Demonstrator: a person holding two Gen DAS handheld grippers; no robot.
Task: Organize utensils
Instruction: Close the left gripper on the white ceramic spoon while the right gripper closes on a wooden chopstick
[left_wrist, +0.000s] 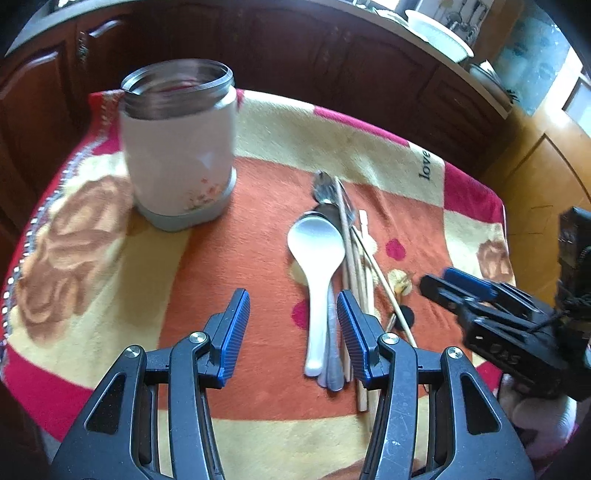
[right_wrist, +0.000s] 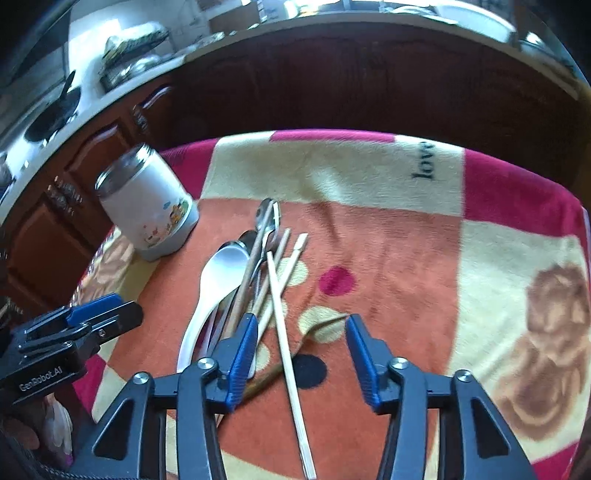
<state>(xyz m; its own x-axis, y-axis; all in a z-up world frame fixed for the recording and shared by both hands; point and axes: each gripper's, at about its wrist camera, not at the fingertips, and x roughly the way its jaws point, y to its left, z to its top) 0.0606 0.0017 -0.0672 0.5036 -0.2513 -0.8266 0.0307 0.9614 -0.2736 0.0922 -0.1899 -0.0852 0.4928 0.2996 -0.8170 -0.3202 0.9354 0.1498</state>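
- Utensils lie in a loose bundle on a blanket (left_wrist: 258, 122) patterned in orange, cream and red, which covers the counter.
- White spoon (left_wrist: 314, 254) rests on the left of the bundle, bowl away from the cameras, handle towards them.
- Metal spoons (left_wrist: 325, 192) lie under and beside it, their bowls showing past the white bowl.
- Wooden chopsticks (left_wrist: 351, 240) run along the right side of the bundle, touching the spoons; one pale chopstick (right_wrist: 286, 343) lies slanted apart from the rest, crossing a darker thin stick (right_wrist: 321, 325).
- White container (left_wrist: 179, 144) with an open metal rim stands upright on the blanket, to the left of the bundle and well apart from it.
- Left gripper (left_wrist: 293, 325) hangs over the handle ends of the spoons; its jaws are spread and nothing is pressed between the blue pads.
- Right gripper (right_wrist: 301, 343) hangs over the slanted chopstick, which passes between its jaws; the pads stand clear of it on both sides, so nothing is grasped.
- Dark wooden cabinets (left_wrist: 295, 55) rise behind the counter.
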